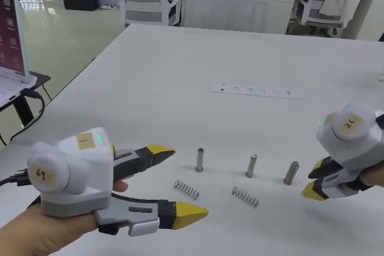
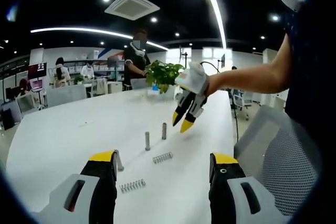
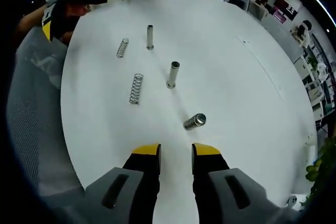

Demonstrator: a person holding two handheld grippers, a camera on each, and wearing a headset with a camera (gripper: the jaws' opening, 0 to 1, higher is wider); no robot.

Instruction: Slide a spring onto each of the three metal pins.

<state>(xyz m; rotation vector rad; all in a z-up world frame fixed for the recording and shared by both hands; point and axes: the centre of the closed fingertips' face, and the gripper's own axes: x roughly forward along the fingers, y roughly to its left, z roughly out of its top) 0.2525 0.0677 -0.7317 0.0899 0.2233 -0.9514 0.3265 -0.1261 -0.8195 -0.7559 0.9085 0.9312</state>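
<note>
The round cap on the left tongs (image 1: 177, 181) carries a handwritten mark that reads to me like "69", turned on its side. The yellow sticker on top of that unit is too small to make out. The cap on the right tongs (image 1: 313, 181) bears something like "26", and I would not swear to either reading.

My left tongs stand wide apart with nothing between them, low at the near left of the white table (image 1: 180, 64). My right tongs show only a narrow gap, also holding nothing, at the near right.

The pins stand in a row across the table between the two sets of tongs. The left pin (image 1: 200, 159) and the middle pin (image 1: 251, 165) are bare and upright, long axis vertical. The third pin (image 3: 200, 119) has the fitted spring (image 1: 291, 174) around it, standing with a slight lean, just beside the tips of the right tongs.

Two springs lie flat nearer me. The first loose spring (image 1: 186, 189) is just in front of the left pin, close to the left tongs' tips. The second loose spring (image 1: 245, 196) lies in front of the middle pin. In the head view both slant toward the near right.

A power strip (image 1: 255, 91) lies farther back.
</note>
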